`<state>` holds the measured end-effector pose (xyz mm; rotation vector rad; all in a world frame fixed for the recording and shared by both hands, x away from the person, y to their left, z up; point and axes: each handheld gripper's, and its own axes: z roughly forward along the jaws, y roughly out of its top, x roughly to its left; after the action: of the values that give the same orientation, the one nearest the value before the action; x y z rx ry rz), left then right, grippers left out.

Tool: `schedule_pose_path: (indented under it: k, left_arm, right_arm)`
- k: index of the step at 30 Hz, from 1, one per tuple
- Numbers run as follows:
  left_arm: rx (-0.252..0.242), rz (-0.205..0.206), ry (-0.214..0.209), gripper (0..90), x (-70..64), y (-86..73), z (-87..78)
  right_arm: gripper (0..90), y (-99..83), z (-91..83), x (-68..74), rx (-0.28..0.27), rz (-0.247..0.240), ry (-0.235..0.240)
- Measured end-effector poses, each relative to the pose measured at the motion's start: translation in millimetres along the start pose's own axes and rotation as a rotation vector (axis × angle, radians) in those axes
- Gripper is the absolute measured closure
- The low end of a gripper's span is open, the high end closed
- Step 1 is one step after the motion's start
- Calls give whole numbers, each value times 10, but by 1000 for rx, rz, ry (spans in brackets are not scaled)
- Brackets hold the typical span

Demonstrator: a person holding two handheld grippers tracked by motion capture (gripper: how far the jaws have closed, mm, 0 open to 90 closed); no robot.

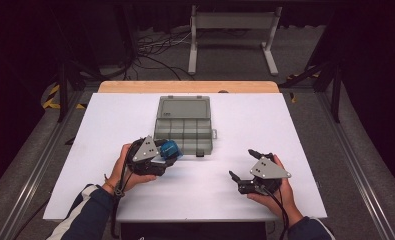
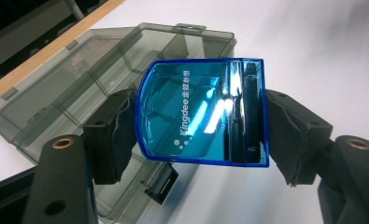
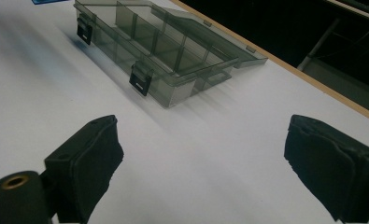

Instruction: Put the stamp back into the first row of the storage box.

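A clear grey compartment box [image 1: 183, 123] lies open in the middle of the white table, its lid folded back toward the far side. My left gripper [image 1: 168, 150] is shut on a shiny blue plastic piece [image 2: 203, 114] marked "Kingdee", held just above the box's near left corner [image 2: 140, 186]. The blue piece [image 1: 169, 148] sits between both pads [image 2: 114, 135]. My right gripper [image 1: 242, 165] stands open over bare table to the right of the box [image 3: 163, 56], nothing between its pads [image 3: 95, 158].
The white tabletop [image 1: 245, 115] has a wooden strip [image 1: 187, 86] along its far edge. Beyond it stand a white metal frame [image 1: 232, 30] and loose cables [image 1: 152, 47] on the floor. Black latches [image 3: 140, 79] stick out of the box's front wall.
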<state>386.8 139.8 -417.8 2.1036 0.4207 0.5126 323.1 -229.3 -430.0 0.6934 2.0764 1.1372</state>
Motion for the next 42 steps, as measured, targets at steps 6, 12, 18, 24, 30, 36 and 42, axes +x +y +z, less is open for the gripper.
schedule_pose_path:
  k: [6,12,18,24,30,36,42]
  left_arm:
    - [-3,-19,15,312,23,-12,0]
    - [-1,-28,35,312,56,-24,-7]
    - [6,-39,55,312,75,-31,2]
    - [9,-118,93,312,162,-6,55]
    - [26,-161,118,312,217,7,118]
    - [43,-202,142,312,273,28,205]
    - [82,-250,185,312,282,141,325]
  right_arm:
    - [108,-4,4,0,2,-4,-1]
    - [108,-5,7,-1,4,-2,-1]
    - [108,-6,9,-1,6,-1,-2]
    - [109,-3,14,2,9,-2,-3]
    - [110,-7,20,7,12,1,2]
    - [111,-14,27,2,14,5,3]
    - [112,-10,19,-1,15,6,8]
